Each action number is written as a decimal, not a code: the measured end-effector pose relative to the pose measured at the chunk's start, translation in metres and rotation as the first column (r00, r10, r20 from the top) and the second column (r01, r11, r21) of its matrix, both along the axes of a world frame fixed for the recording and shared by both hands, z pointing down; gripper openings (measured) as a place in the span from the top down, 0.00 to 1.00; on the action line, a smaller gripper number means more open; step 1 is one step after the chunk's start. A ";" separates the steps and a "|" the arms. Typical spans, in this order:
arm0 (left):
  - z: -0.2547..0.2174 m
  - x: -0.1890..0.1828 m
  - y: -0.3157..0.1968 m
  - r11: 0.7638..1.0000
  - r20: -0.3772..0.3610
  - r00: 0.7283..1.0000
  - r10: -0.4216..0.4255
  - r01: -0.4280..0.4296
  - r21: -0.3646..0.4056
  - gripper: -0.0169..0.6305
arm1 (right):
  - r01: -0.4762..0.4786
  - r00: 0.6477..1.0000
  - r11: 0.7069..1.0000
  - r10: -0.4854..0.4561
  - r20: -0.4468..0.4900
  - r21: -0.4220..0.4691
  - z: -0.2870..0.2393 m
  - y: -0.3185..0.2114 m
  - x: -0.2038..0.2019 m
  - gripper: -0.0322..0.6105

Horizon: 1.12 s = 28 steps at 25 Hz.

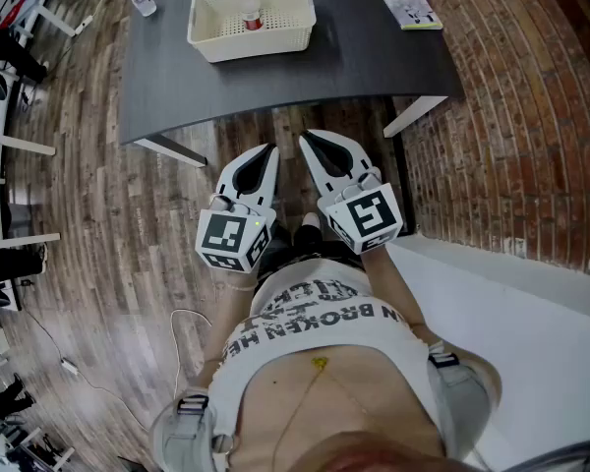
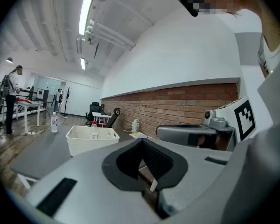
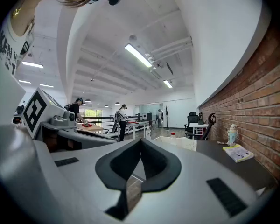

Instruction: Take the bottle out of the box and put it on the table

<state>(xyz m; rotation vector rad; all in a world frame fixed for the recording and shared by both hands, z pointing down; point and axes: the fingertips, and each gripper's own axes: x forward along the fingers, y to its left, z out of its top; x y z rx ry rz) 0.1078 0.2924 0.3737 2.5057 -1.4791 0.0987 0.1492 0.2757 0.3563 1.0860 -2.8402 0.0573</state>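
Dark desk (image 1: 354,57) | bottle (image 1: 250,13) in box (image 1: 265,42) | L tongs (image 1: 269,151) + R tongs (image 1: 307,140) both closed, empty, near desk edge.

- The right gripper (image 3: 141,140) is pointing toward the table (image 3: 217,160), its jaws meeting at the tips with nothing between them.
- A white box (image 3: 183,144) is sitting far ahead, with a red-capped bottle (image 3: 172,135) showing above its rim.
- A booklet (image 3: 238,152) is lying at the right, near the brick wall (image 3: 252,101).
- A person (image 3: 122,120) is standing far off at the left.
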 end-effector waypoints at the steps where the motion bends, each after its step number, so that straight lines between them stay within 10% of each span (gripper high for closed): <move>1: 0.000 0.002 0.000 1.000 -0.001 1.000 -0.004 0.004 0.002 0.96 | 0.003 1.000 1.000 -0.003 0.009 -0.003 0.001 0.000 0.003 0.94; 28: -0.001 -0.045 -0.097 0.998 -0.019 0.999 0.028 -0.027 0.049 0.96 | -0.036 0.999 0.999 0.036 0.003 -0.007 0.010 -0.090 -0.037 0.94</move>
